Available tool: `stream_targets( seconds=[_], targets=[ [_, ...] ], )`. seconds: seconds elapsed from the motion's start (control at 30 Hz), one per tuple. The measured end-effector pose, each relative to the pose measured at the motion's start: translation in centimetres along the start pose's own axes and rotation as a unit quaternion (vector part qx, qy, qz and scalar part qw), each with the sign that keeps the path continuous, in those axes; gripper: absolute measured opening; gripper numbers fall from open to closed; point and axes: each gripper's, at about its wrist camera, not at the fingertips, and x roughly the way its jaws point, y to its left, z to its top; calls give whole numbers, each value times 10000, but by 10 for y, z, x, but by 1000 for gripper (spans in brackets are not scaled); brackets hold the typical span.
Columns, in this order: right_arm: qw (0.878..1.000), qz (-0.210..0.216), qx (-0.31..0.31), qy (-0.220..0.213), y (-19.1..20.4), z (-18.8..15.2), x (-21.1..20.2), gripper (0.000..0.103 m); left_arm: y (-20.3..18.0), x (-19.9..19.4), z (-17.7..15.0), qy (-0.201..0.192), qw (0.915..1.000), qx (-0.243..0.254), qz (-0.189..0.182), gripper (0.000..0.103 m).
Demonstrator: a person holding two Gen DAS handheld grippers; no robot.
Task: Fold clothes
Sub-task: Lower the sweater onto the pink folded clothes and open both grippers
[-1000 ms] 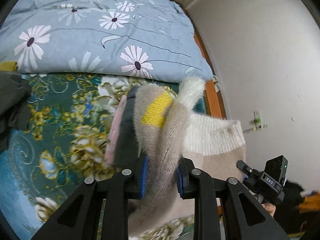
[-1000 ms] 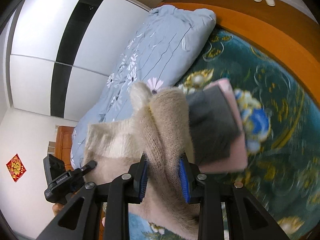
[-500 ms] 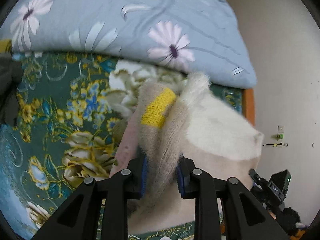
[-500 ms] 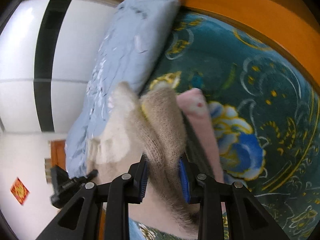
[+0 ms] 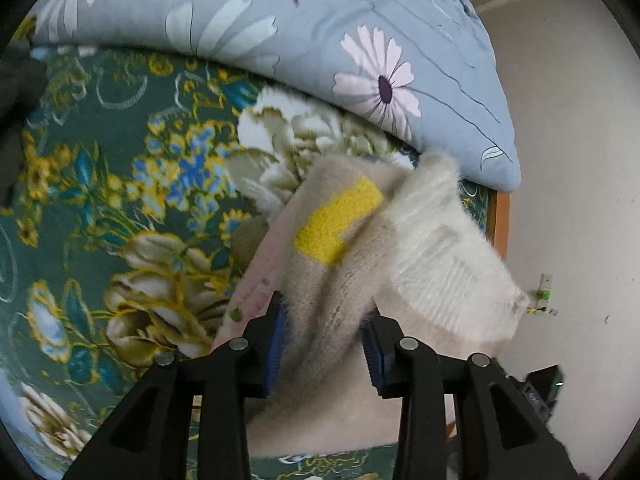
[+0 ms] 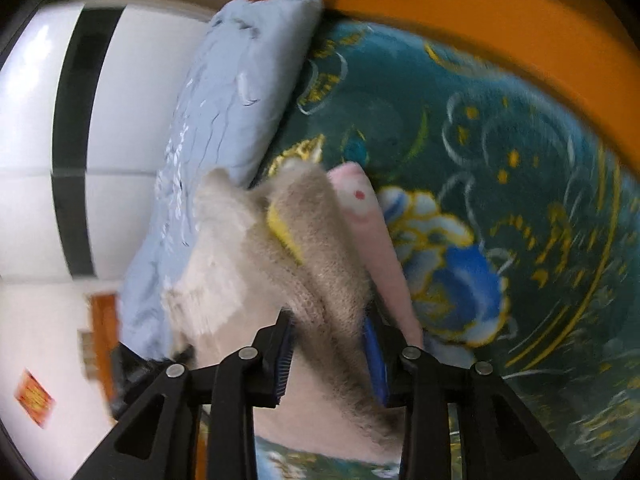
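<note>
Change: since a second ago you have brought both grippers down toward the bed, and the dark folded piece seen beside the sweater then is out of sight now.
Left gripper (image 5: 324, 340): your jaws have just been opening; the fuzzy sweater (image 5: 400, 248) lies between them, its knit touching the left blue pad, with a slight gap at the right one, so the grip looks loosened.
Right gripper (image 6: 330, 354): your jaws have just been opening as well; the sweater's beige fold sits between the pads, and whether they press on it you cannot tell.
Sweater: bunched, cream and beige with a yellow patch (image 5: 338, 220), resting low over the green floral bedspread (image 5: 120, 184).
Pink garment (image 6: 376, 240): directly under the sweater, its edge showing along the side.
Duvet (image 5: 280, 28): pale blue with daisies, heaped just beyond the sweater.
Bed frame (image 6: 500, 28): orange wood along the far edge.
Dark clothing (image 5: 16, 92): at the far left rim of your left view.
</note>
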Motion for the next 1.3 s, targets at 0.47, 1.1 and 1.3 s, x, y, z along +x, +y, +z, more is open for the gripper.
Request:
stream_targets(
  seconds=[0.47, 1.1, 1.3],
  targets=[
    [9826, -492, -1765, -302, 90, -8, -4, 36, -86, -8, -7, -399, 9732, 2132, 761, 38],
    [9891, -925, -1148, -60, 64, 20, 46, 34, -75, 40, 7, -71, 9787, 1670, 1194, 39],
    [9841, -799, -1553, -314, 94, -36, 3, 38, -70, -3, -35, -368, 9820, 1554, 1005, 46]
  ],
)
